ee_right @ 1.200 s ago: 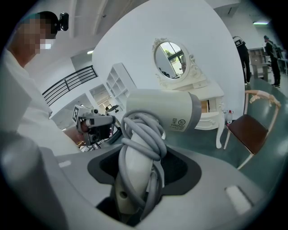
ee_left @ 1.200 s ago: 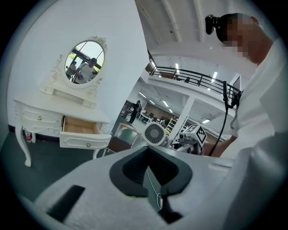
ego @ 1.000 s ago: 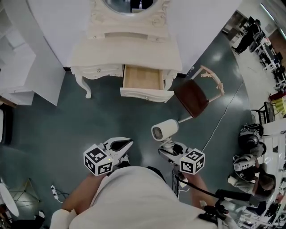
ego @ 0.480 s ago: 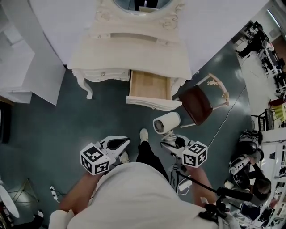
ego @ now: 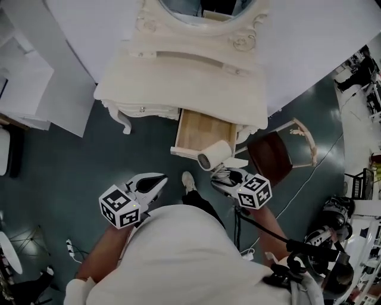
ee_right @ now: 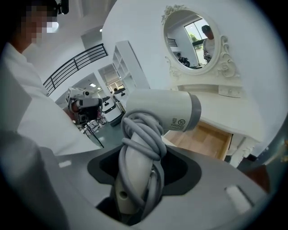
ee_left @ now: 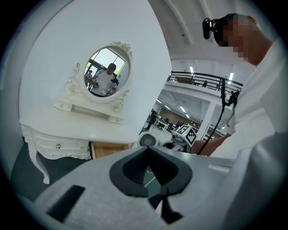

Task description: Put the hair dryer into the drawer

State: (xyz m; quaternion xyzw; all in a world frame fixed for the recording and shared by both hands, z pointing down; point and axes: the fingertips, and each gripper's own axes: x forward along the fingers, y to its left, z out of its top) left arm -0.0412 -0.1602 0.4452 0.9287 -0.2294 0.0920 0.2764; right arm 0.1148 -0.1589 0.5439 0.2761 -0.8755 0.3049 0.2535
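A cream hair dryer (ego: 214,155), its grey cord wound round the handle, hangs over the front edge of the open wooden drawer (ego: 199,130) of the white dressing table (ego: 178,77). My right gripper (ego: 224,176) is shut on the handle. In the right gripper view the hair dryer (ee_right: 162,112) stands up out of my right gripper (ee_right: 138,155), with the drawer (ee_right: 202,139) just beyond. My left gripper (ego: 158,179) is shut with nothing in it, left of the drawer and short of it. The left gripper (ee_left: 148,150) view shows the drawer (ee_left: 105,150) and the hair dryer (ee_left: 146,140) ahead.
A chair with a brown seat (ego: 271,152) stands right of the drawer, close to my right gripper. An oval mirror (ego: 202,9) tops the table. White panels (ego: 36,89) stand at the left. My shoe (ego: 189,180) is between the grippers. Equipment (ego: 333,214) crowds the far right.
I have walked up to the dressing table. Both grippers came forward with me, and the hair dryer went from over the bare floor to the drawer's front edge.
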